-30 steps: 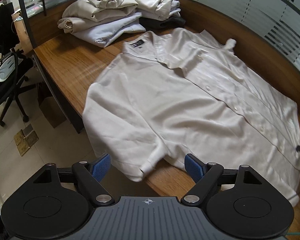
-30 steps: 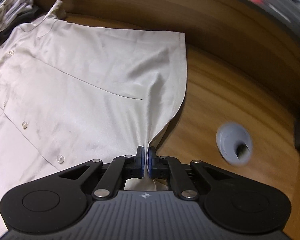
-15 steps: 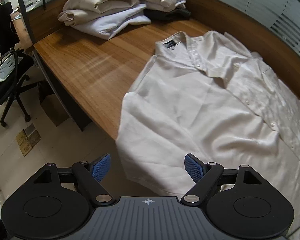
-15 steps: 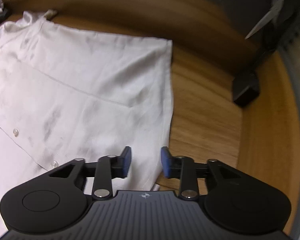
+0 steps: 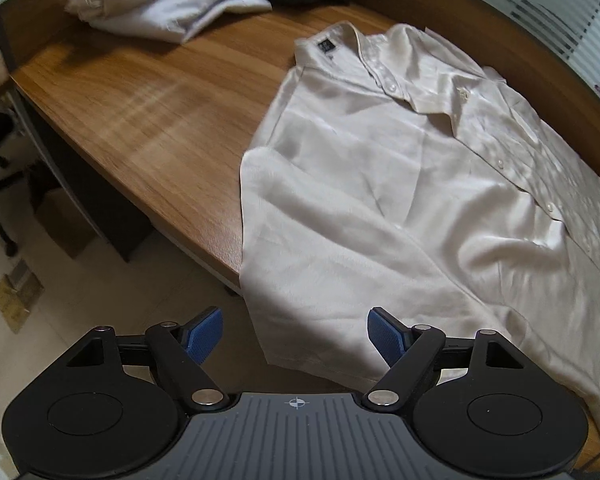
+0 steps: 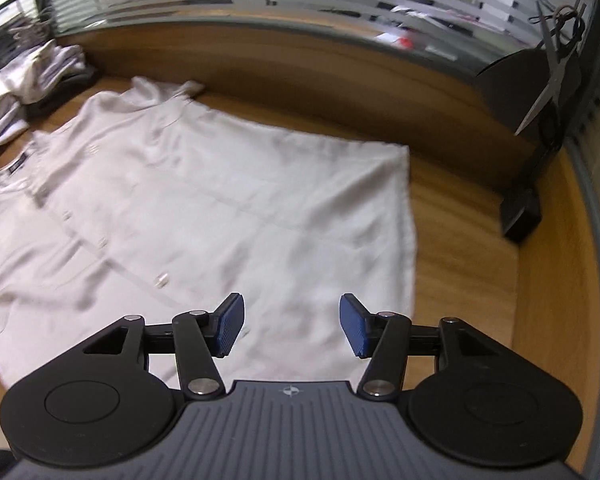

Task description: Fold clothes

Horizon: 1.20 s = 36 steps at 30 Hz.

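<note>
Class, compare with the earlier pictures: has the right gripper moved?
Yes. The right gripper has let go of the shirt hem, its jaws just opening, and pulled up and back; the desk's back wall now shows.

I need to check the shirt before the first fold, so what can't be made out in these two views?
- shirt: in the left wrist view its hem runs off the right edge, and the left gripper body hides the sleeve end.
- shirt buttons: smeared by motion blur in the right wrist view.
- collar label: too small to read.
- pile of clothes: cut off by the top edge.
</note>
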### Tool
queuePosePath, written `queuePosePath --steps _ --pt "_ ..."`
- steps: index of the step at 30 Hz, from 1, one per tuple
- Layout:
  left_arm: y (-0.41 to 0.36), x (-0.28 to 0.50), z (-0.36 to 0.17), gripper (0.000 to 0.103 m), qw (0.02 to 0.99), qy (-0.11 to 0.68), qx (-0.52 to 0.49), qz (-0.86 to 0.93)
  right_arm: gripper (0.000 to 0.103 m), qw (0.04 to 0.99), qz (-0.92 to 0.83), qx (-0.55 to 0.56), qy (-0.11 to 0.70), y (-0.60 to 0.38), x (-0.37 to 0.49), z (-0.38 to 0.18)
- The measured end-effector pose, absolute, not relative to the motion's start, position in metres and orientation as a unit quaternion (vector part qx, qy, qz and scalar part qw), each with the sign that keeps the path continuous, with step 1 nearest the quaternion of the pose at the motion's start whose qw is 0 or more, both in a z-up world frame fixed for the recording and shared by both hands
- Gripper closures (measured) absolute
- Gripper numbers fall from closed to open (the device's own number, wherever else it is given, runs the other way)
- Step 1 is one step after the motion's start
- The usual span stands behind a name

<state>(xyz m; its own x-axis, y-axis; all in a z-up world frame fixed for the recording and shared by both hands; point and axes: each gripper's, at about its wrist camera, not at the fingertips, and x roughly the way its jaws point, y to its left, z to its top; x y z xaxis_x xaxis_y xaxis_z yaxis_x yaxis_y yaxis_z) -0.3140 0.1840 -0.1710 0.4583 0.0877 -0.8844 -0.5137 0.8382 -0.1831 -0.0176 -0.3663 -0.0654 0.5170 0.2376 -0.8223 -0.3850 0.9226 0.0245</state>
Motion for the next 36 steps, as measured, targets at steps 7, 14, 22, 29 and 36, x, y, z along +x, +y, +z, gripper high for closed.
queuePosePath --steps 7,14,22,29,36 --pt "0.212 -0.308 -0.183 0.021 0.808 0.508 -0.262 0.143 0.040 0.857 0.182 -0.058 0.479 -0.360 -0.092 -0.075" --pt "0.221 -0.292 -0.190 0.021 0.807 0.534 -0.235 0.088 0.039 0.840 0.191 -0.071 0.503 -0.351 -0.165 -0.090" --pt "0.226 -0.284 -0.198 0.022 0.810 0.539 -0.225 0.051 0.039 0.812 0.216 -0.136 0.525 -0.315 -0.220 -0.115" --pt "0.236 -0.290 -0.206 0.019 0.802 0.529 -0.271 0.058 0.039 0.805 0.219 -0.159 0.528 -0.303 -0.225 -0.122" --pt "0.241 -0.312 -0.213 0.018 0.812 0.516 -0.273 0.015 0.039 0.807 0.210 -0.174 0.524 -0.308 -0.219 -0.116"
